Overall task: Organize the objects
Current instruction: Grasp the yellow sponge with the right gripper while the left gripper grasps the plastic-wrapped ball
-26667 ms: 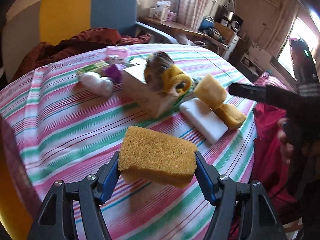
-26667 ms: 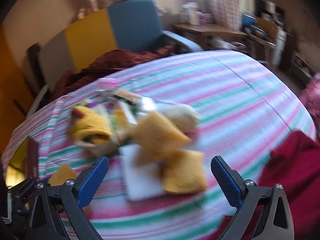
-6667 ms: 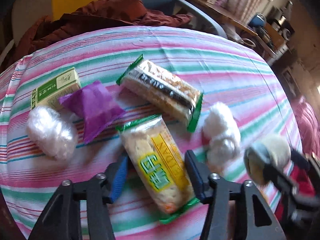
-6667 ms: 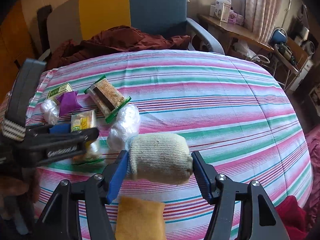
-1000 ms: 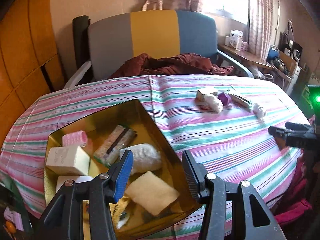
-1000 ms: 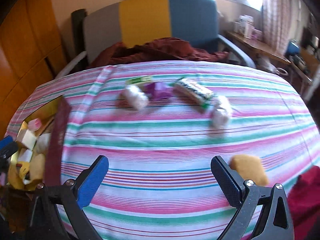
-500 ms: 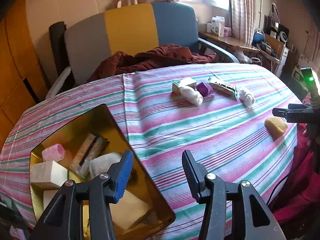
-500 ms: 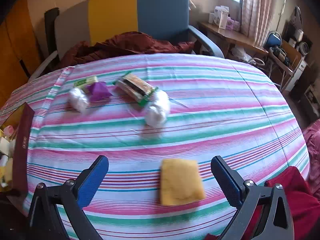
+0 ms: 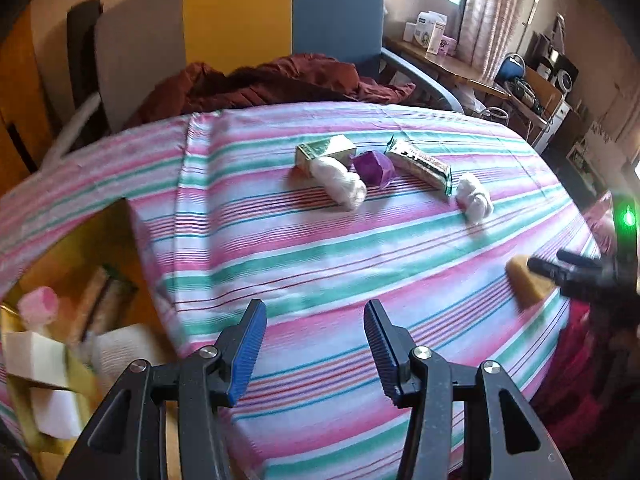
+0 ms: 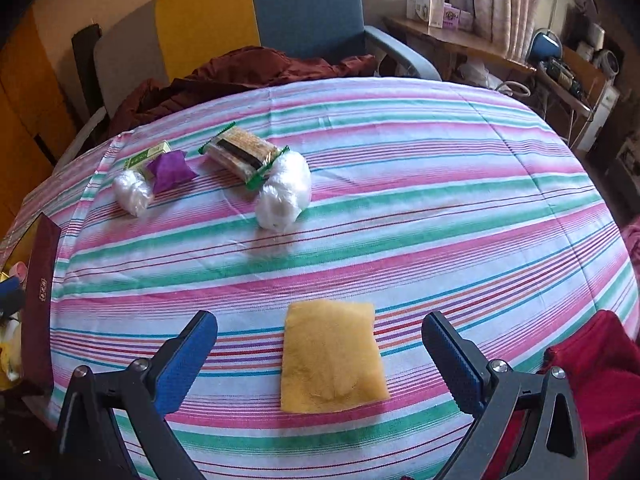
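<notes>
A yellow sponge (image 10: 332,350) lies flat on the striped tablecloth (image 10: 440,200), between the wide-open jaws of my right gripper (image 10: 320,334), which hovers over it without touching. From the left wrist view the same sponge (image 9: 524,280) shows at the right, with the right gripper's black fingers (image 9: 560,268) over it. My left gripper (image 9: 314,320) is open and empty above the cloth. Farther back lie a green box (image 9: 326,150), a purple packet (image 9: 374,168), a wafer bar (image 9: 420,164) and two white wrapped bundles (image 9: 340,182) (image 9: 474,198).
A gold-lined box (image 9: 80,248) at the left holds a pink roll (image 9: 38,306), a white block (image 9: 28,354), a sock and a snack bar. Its dark red wall (image 10: 38,292) shows at the right wrist view's left edge. A chair with a maroon cloth (image 9: 272,80) stands behind the table.
Both grippers have swung rightward from the gold box toward the table's middle. The yellow sponge has come between the right gripper's jaws. The box has slid to the left edge.
</notes>
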The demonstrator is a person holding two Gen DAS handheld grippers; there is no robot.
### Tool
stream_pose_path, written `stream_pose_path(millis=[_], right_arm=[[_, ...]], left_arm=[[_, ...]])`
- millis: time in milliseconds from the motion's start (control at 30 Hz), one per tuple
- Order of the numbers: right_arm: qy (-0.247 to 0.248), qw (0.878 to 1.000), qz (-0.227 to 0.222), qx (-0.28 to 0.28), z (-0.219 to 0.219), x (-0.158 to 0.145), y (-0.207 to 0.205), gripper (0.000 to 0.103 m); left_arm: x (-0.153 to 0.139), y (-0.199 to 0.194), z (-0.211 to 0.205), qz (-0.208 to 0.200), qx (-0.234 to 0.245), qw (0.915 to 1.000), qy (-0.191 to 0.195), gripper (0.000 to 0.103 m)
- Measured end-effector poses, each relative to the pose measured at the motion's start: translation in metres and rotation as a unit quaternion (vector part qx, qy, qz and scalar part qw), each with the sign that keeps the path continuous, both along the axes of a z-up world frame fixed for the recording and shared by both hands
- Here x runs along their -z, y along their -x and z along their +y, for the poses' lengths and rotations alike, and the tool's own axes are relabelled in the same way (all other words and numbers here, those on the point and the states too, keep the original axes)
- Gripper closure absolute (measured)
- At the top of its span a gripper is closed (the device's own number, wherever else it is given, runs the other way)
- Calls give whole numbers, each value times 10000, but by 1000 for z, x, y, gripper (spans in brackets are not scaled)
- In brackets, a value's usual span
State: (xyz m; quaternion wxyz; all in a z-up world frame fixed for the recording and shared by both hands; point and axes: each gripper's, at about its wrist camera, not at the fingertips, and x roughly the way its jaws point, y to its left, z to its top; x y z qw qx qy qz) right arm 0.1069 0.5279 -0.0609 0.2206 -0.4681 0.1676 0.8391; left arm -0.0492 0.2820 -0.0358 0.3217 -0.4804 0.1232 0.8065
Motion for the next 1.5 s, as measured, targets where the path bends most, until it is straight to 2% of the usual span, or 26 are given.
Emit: stream_pose_path(millis=[267, 600, 767, 933, 967, 1133, 1233, 1267, 1300, 1333, 1367, 1500], right_arm=[[126, 9998, -136, -55, 0, 5, 1, 0], [164, 9996, -153, -144, 3, 4, 1, 0], [305, 9994, -121, -111, 12, 4, -3, 0], [375, 9990, -204, -136, 15, 9, -2, 0], [367, 9990, -230, -139, 15, 10, -1, 0], [438, 9983, -369, -79, 20, 20, -2, 1], [505, 9977, -435, -115, 22, 26, 0, 12], [502, 9975, -476, -139, 21, 27, 1, 23], [502, 9972, -533, -176, 21, 29, 2, 29], [526, 9966, -595, -214, 20, 32, 3, 41], [601, 9958, -624, -285, 19, 34, 4, 46], [454, 9963, -608, -398, 15, 33, 6, 47]], left_arm=[[10, 37, 47, -318, -114, 9994, -120, 52], [43, 94, 89, -801, -634, 9941, -352, 52], [55, 113, 105, -846, -754, 9924, -490, 52], [69, 124, 120, -794, -747, 9935, -331, 52], [73, 126, 122, -824, -741, 9934, -296, 55], [74, 117, 122, -485, -582, 9969, -216, 60], [73, 112, 117, -437, -542, 9974, -178, 61], [73, 108, 115, -416, -515, 9977, -155, 61], [73, 105, 113, -393, -484, 9980, -136, 61], [72, 100, 110, -348, -458, 9983, -110, 61], [72, 96, 108, -331, -428, 9985, -93, 61], [70, 80, 97, -243, -349, 9991, -54, 61]])
